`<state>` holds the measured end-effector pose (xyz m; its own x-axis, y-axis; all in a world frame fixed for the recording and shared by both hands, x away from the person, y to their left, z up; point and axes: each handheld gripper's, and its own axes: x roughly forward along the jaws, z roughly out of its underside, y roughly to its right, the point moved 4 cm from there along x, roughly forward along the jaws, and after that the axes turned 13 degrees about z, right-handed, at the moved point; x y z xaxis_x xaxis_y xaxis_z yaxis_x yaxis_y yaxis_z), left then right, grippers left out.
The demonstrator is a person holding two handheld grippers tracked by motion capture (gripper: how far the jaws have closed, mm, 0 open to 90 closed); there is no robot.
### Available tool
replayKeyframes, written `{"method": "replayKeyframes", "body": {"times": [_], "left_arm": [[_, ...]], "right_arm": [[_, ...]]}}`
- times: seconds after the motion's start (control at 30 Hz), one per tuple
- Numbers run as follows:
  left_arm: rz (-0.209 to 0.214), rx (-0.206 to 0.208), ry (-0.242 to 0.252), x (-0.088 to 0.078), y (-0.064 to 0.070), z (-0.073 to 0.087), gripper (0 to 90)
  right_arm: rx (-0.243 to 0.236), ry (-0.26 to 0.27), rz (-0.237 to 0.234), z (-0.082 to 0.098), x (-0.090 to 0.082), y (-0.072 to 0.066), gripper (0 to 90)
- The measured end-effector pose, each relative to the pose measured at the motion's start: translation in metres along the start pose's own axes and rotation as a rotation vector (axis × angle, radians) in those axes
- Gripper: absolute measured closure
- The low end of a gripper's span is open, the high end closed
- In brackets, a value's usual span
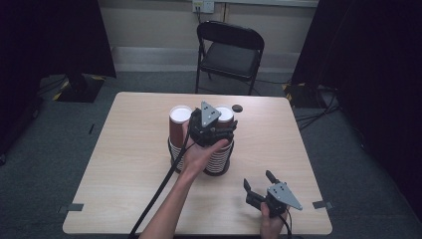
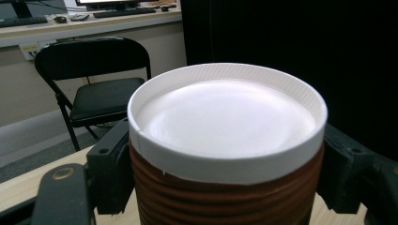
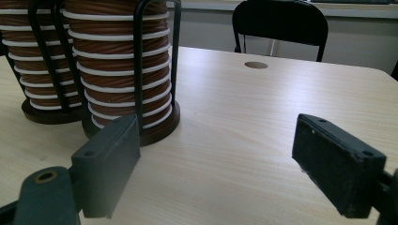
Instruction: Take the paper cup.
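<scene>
Two stacks of brown ribbed paper cups with white rims stand in black wire holders at the middle of the table. In the high view the left stack [image 1: 178, 130] stands free. My left gripper [image 1: 213, 128] sits at the top of the right stack [image 1: 219, 158]. Its jaws press both sides of the top cup [image 2: 225, 140], just under the white rim. My right gripper [image 1: 259, 180] rests near the table's front right edge, open with nothing between its jaws [image 3: 216, 164]. Ahead of it stand the two stacks [image 3: 119, 70].
The light wooden table [image 1: 124, 164] has bare room to the left and right of the stacks. A small dark round spot [image 1: 237, 107] lies behind the cups. A black folding chair [image 1: 230, 50] stands beyond the far edge. Black cables trail from both grippers.
</scene>
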<state>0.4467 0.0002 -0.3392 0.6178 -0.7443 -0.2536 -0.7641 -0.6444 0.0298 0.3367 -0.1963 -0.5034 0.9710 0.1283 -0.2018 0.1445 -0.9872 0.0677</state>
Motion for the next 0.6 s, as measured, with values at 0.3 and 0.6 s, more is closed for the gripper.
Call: {"method": "replayKeyframes", "body": {"times": [0.3,0.6], "left_arm": [[0.027,-0.001,0.034,-0.009,0.000,-0.011,21.2],[0.039,0.021,0.074,-0.013,0.001,-0.018,21.2]], "right_arm": [[0.000,-0.004,-0.001,0.000,0.000,0.000,14.8],[-0.008,-0.013,-0.007,0.000,0.001,-0.001,14.7]]}}
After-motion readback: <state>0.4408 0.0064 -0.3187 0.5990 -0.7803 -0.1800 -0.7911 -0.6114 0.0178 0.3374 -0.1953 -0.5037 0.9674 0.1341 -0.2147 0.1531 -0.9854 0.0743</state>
